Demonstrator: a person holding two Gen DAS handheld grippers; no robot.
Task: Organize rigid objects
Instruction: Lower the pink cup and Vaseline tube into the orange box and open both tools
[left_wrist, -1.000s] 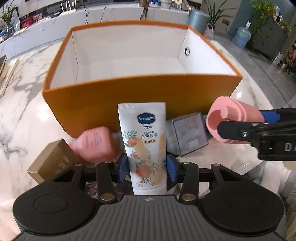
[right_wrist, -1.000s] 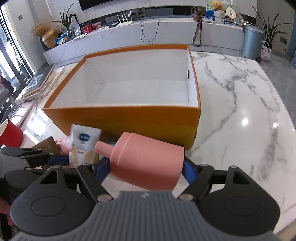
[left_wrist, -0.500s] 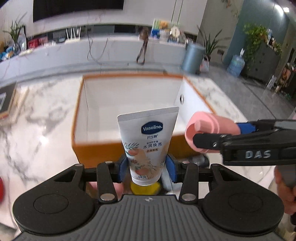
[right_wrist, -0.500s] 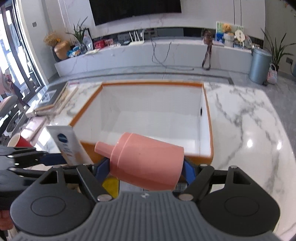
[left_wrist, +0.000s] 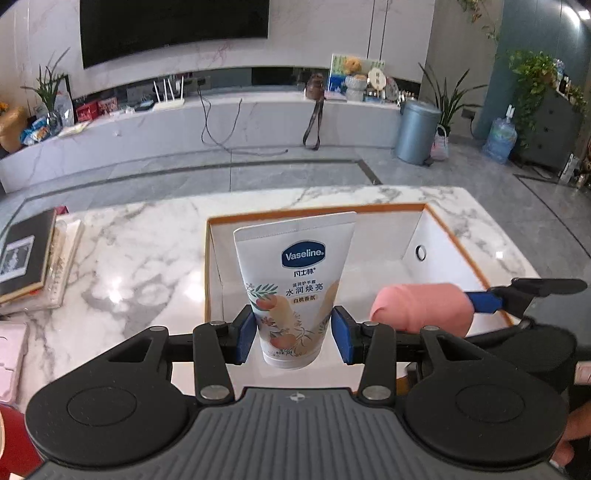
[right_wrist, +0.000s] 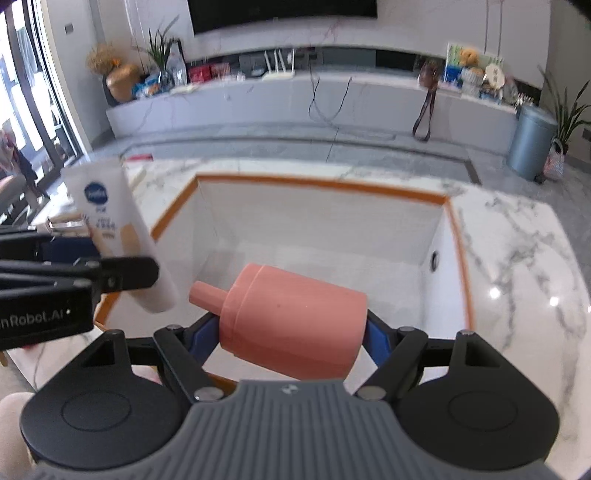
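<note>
My left gripper (left_wrist: 293, 330) is shut on a white Vaseline tube (left_wrist: 295, 280), held upright above the near left part of the orange box (left_wrist: 436, 216). My right gripper (right_wrist: 291, 330) is shut on a pink bottle (right_wrist: 295, 328), lying sideways with its neck to the left, above the box's near edge (right_wrist: 317, 182). The box has white inner walls and shows nothing inside. The tube also shows in the right wrist view (right_wrist: 110, 229), and the pink bottle in the left wrist view (left_wrist: 421, 310).
The box stands on a white marble table (left_wrist: 129, 258). Books (left_wrist: 29, 258) are stacked at the table's left edge. A red object (left_wrist: 11, 443) is at the near left. The floor, a long counter and a grey bin (left_wrist: 415, 133) lie beyond.
Both grippers have risen and moved forward with their objects, from in front of the box to above its open top. The small items on the table have dropped out of view.
</note>
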